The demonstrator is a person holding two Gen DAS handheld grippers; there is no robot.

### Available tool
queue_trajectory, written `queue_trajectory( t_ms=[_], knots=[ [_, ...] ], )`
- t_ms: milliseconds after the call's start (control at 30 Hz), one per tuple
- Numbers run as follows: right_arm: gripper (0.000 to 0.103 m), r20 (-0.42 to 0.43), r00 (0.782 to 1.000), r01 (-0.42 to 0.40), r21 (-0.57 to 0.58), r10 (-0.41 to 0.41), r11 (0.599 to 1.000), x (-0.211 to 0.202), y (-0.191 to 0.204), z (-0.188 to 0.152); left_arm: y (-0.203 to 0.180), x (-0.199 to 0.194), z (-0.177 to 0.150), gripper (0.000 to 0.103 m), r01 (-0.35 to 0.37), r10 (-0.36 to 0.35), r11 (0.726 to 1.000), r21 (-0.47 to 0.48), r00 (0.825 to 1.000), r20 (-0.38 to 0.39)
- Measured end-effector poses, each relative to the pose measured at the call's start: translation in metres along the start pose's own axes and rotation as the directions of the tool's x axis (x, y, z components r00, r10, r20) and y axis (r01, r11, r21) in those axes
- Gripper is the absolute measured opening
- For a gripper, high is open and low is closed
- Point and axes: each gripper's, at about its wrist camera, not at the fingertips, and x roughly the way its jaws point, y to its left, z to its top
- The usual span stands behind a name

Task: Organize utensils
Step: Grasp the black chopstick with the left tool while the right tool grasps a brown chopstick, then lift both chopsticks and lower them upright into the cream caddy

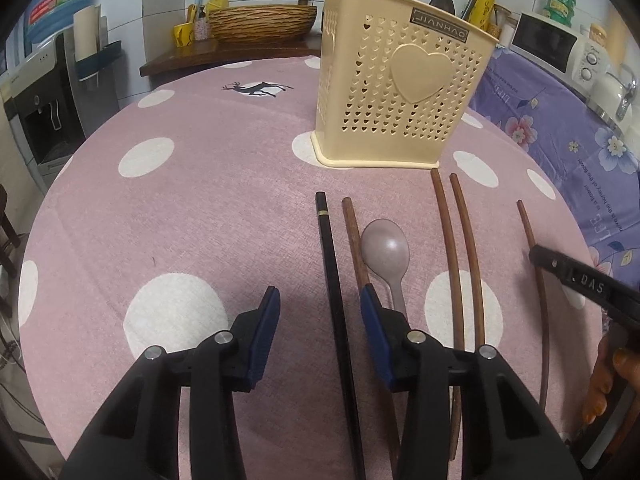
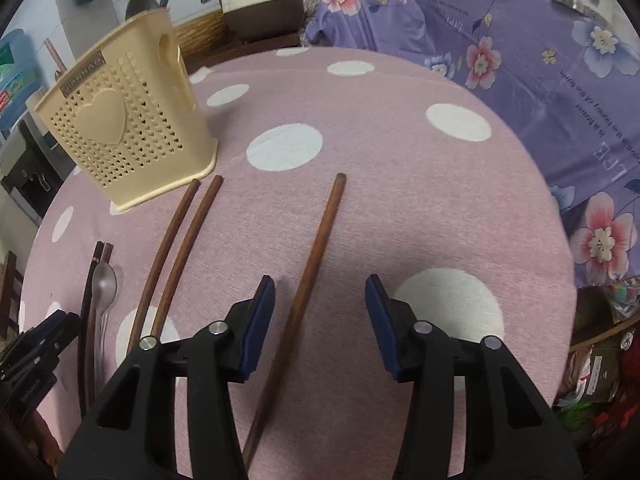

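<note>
A cream perforated utensil holder (image 1: 400, 92) with a heart on its front stands on the pink polka-dot tablecloth; it also shows in the right wrist view (image 2: 124, 128). My left gripper (image 1: 320, 300) is open, with a black chopstick (image 1: 334, 280) lying between its fingers. Beside it lie a brown chopstick (image 1: 354, 236), a pale spoon (image 1: 386, 252) and a brown pair (image 1: 456, 248). My right gripper (image 2: 320, 292) is open over a single brown chopstick (image 2: 316, 248). The right gripper's body (image 1: 580, 280) shows at the left view's right edge.
The round table's edge (image 2: 552, 208) borders a purple floral cloth (image 2: 540, 80). A wicker basket (image 1: 262, 22) and a tap sit behind the table. A microwave (image 1: 556, 46) stands at the right, a water dispenser (image 1: 44, 112) at the left.
</note>
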Motion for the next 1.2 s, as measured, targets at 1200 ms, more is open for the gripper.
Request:
queue_trajectory(
  t_ms=[1200],
  knots=[
    [0.008, 0.004, 0.993, -0.12, 0.026, 0.12, 0.992, 0.025, 0.011, 0.043, -0.007, 0.032, 0.047, 0.008, -0.047, 0.048, 0.998, 0.042, 0.998, -0.028]
  ],
)
